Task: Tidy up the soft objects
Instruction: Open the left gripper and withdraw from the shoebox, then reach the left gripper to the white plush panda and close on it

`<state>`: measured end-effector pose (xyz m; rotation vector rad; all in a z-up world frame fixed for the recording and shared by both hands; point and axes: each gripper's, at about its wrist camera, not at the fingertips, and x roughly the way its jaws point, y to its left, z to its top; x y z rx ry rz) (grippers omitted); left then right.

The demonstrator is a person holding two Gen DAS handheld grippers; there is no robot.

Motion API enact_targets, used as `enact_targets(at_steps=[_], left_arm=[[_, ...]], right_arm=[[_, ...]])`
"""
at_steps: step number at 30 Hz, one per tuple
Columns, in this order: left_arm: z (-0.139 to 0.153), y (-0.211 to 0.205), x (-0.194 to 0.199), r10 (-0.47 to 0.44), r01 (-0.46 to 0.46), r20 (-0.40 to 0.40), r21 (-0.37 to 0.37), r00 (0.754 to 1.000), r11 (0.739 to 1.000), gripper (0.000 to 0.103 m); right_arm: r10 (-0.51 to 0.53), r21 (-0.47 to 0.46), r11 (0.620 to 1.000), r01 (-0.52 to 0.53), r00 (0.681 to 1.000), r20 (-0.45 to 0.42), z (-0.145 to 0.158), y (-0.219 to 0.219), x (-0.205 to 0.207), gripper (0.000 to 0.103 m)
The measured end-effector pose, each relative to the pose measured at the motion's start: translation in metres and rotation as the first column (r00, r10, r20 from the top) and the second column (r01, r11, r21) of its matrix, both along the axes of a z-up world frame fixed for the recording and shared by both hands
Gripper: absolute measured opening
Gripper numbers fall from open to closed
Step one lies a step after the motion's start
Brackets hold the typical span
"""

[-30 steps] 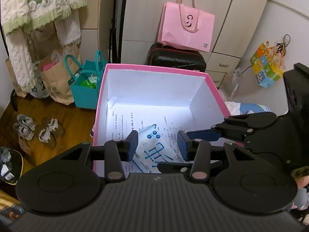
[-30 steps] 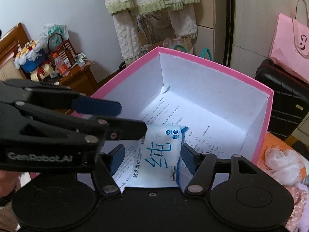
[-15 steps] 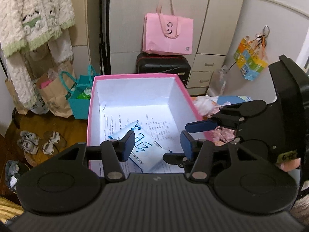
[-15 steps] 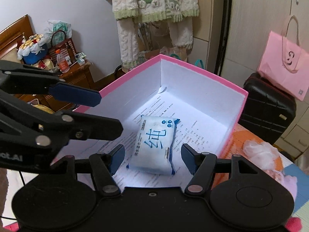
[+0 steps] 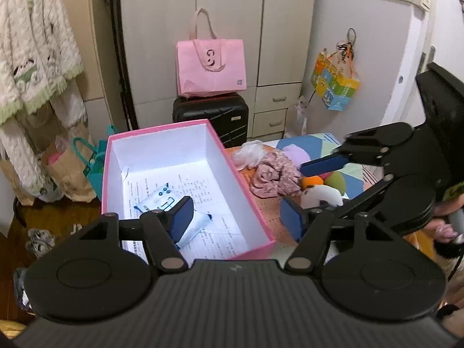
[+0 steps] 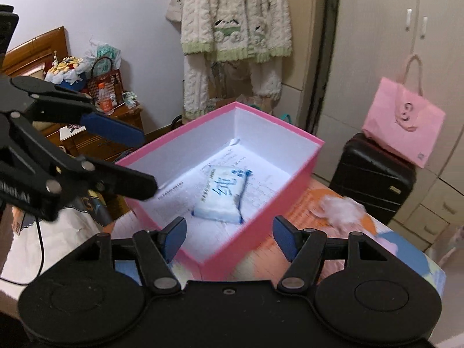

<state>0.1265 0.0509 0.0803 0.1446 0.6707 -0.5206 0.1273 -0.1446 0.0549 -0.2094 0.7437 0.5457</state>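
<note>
Inside the pink box the wet-wipe pack lies flat on printed paper; my right gripper and left gripper both hang spread and empty. Right of the box, the soft toys crowd together, so I could snag the floral cloth too.

The pink box stands open-topped mid-frame; only a tissue pack occupies its floor, walls ringing it.
</note>
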Motion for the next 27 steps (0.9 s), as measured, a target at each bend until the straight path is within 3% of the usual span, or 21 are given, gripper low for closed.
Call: enact_targets(at_steps=[8, 19, 27], left_arm=[[-0.009, -0.038, -0.026, -0.122, 0.122, -0.009, 0.049, 0.993, 0.991, 0.071], [-0.043, -0.097, -0.034, -0.267, 0.274, -0.084, 0.079, 0.96, 0.959, 0.071], [-0.071, -0.13, -0.021, -0.265, 0.277, -0.142, 0.076, 0.954, 0.958, 0.071]], right_arm=[[-0.065, -0.039, 0.997, 0.065, 0.998, -0.016, -0.001, -0.053, -0.047, 0.072], [-0.11, 0.008, 0.994, 0.11, 0.994, 0.006, -0.044, -0.099, -0.098, 0.075], [-0.12, 0.014, 0.993, 0.12, 0.991, 0.065, -0.08, -0.116, -0.099, 0.078]])
